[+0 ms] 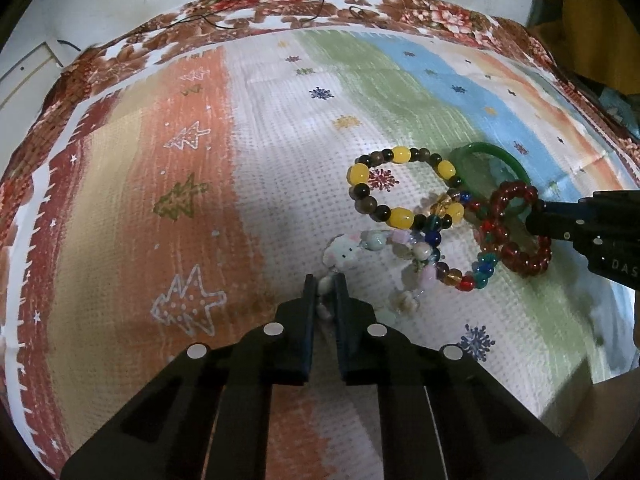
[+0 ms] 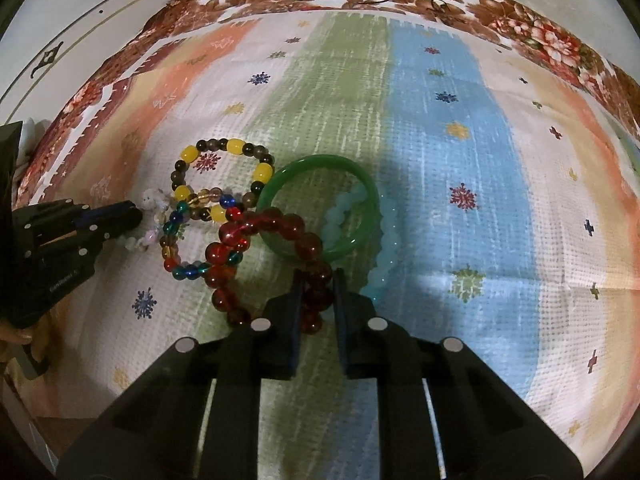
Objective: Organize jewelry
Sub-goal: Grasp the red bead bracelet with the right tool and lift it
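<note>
Left fingers [image 1: 308, 292] pinch pastel bracelet [image 1: 404, 268]; right fingers [image 2: 297, 292] pinch red bracelet [image 2: 256, 256].

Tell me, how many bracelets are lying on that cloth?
6: yellow-and-dark beads farthest, multicolor, pastel charm in left tongs, red in right tongs, green bangle, pale blue.

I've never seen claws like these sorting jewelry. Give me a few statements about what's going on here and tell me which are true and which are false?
1. The right claw is closed on the dark red bead bracelet. True.
2. The left claw grips the green bangle. False: it pinches the pale bracelet with the white charm.
3. The jewelry lies in a box. False: it lies on a striped cloth with snowflake prints.
4. The yellow and brown bead bracelet is held by neither claw. True.
5. A pale blue bead bracelet lies partly under the green bangle. True.
</note>
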`<state>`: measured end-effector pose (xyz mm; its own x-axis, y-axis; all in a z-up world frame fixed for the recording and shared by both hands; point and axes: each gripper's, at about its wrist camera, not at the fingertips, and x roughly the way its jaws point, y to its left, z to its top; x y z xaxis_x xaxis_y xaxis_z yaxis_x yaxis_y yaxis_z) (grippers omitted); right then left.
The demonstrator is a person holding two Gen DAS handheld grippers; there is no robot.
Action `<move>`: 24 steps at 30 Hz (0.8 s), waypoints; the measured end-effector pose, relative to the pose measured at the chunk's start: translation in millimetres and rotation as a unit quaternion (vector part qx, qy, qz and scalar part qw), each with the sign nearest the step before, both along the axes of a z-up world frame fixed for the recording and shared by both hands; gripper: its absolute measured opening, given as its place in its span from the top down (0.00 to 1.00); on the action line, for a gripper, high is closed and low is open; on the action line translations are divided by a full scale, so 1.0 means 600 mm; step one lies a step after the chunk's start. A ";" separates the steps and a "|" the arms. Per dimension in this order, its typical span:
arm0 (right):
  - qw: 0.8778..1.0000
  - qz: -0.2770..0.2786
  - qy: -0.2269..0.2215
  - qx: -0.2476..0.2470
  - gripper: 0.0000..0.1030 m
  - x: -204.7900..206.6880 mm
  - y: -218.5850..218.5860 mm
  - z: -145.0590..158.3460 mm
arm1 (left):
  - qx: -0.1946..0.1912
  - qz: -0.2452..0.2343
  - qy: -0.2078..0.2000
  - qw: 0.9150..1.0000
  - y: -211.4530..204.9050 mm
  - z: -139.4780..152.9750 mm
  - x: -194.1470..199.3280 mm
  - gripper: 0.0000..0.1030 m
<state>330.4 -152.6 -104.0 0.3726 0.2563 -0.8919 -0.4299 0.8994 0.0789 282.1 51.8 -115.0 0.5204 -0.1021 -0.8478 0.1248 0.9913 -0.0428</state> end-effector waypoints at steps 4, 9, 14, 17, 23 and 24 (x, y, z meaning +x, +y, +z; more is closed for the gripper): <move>1.000 0.004 0.001 0.008 0.86 -0.001 -0.003 0.010 | -0.001 -0.003 -0.001 1.000 0.002 0.006 -0.006 0.92; 1.000 0.006 -0.006 0.016 0.86 -0.008 -0.005 0.031 | -0.013 0.008 -0.012 1.000 0.011 0.030 -0.017 0.92; 1.000 0.007 -0.016 0.024 0.86 -0.022 -0.009 0.055 | -0.024 0.011 -0.029 0.999 0.009 0.065 -0.034 0.92; 0.999 0.004 -0.021 0.032 0.86 -0.032 -0.015 0.070 | -0.028 0.012 -0.036 0.999 0.005 0.078 -0.047 0.92; 0.998 0.005 -0.030 0.052 0.86 -0.066 -0.021 0.108 | -0.033 0.013 -0.048 0.998 0.001 0.104 -0.079 0.92; 0.998 0.006 -0.033 0.055 0.86 -0.074 -0.022 0.116 | -0.034 0.013 -0.050 0.998 0.001 0.108 -0.084 0.92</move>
<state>286.1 -165.8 -34.4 0.4260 0.3565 -0.8315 -0.4483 0.8815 0.1482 231.9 52.5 -50.5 0.6049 -0.1426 -0.7834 0.1052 0.9895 -0.0988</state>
